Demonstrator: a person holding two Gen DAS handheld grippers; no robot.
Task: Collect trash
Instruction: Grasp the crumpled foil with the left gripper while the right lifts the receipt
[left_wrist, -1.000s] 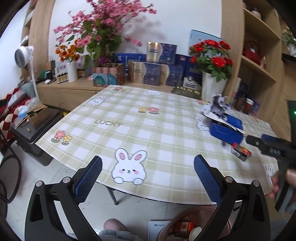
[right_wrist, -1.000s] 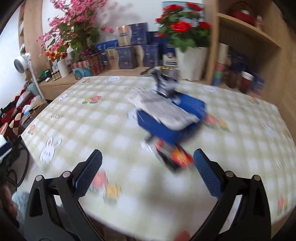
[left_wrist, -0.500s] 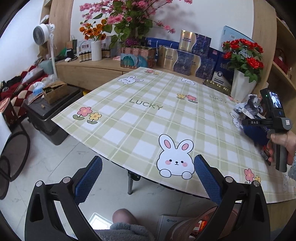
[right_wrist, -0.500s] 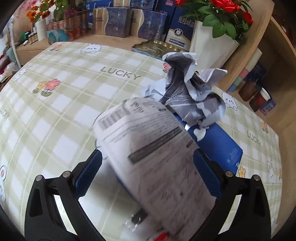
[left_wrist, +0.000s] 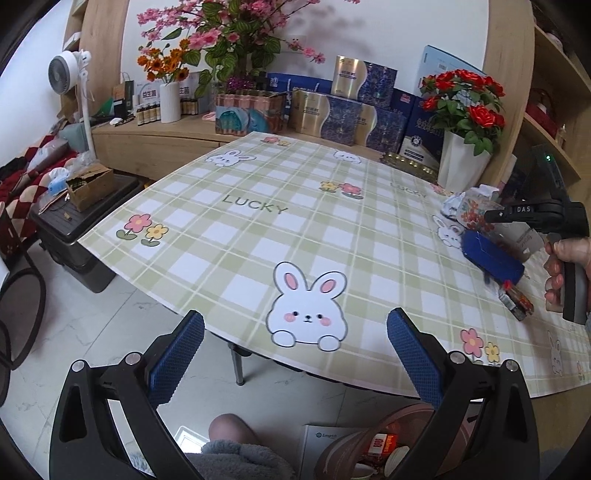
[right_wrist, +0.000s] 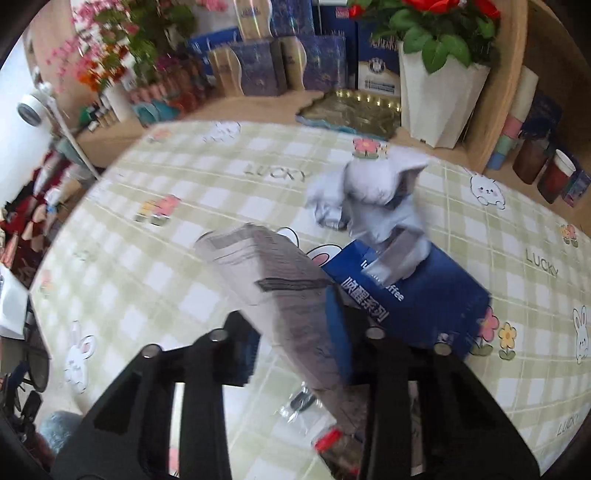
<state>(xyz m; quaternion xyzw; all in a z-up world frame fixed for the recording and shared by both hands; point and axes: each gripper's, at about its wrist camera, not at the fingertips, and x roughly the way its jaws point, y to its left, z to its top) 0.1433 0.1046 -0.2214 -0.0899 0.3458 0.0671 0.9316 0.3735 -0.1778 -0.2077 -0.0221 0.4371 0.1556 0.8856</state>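
1. Left claw (left_wrist: 295, 354) wide, empty, at the surface (left_wrist: 258, 236) near edge; open room across the left half.
2. Right claw (right_wrist: 295, 343) has just closed onto a printed paper sheet (right_wrist: 273, 291); long axis runs away-left.
3. Blue box (right_wrist: 413, 295) and crumpled paper (right_wrist: 376, 199) crowd just right.

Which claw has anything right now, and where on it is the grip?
The right claw has just closed on the printed paper sheet, pinching its near end. The left claw is open and holds nothing.
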